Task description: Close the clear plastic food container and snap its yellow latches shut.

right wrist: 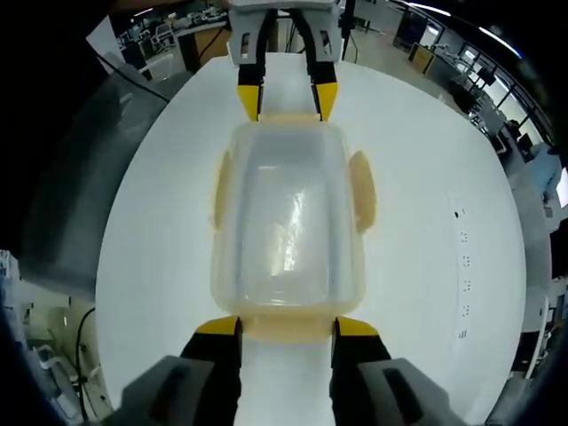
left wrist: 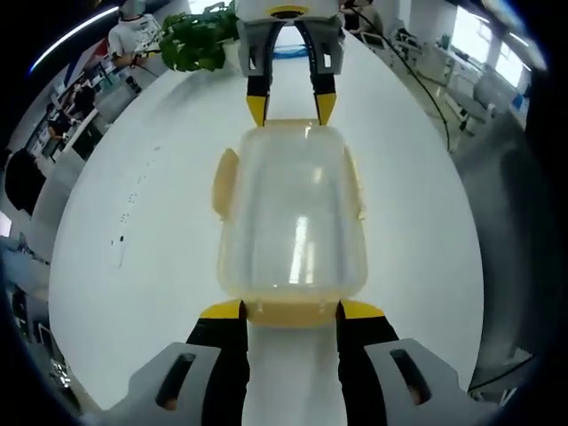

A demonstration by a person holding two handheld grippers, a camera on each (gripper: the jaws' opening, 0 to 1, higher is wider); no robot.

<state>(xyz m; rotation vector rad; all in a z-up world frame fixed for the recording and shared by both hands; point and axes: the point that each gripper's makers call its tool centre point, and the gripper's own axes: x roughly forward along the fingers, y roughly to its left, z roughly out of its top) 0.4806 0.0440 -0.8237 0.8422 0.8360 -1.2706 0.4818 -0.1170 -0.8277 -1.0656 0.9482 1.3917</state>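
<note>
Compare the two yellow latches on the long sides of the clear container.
In the left gripper view, the view-left latch flares out from the container wall; the view-right latch lies nearer the wall. The view-left latch shows a broad face, the view-right latch a thin strip. Both are yellow and sit mid-side.

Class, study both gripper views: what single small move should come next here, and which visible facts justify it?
Probably press both end latches down. The lid already sits on the container, each gripper straddles a yellow end latch, and the side latches flare outward, apparently unsnapped.
</note>
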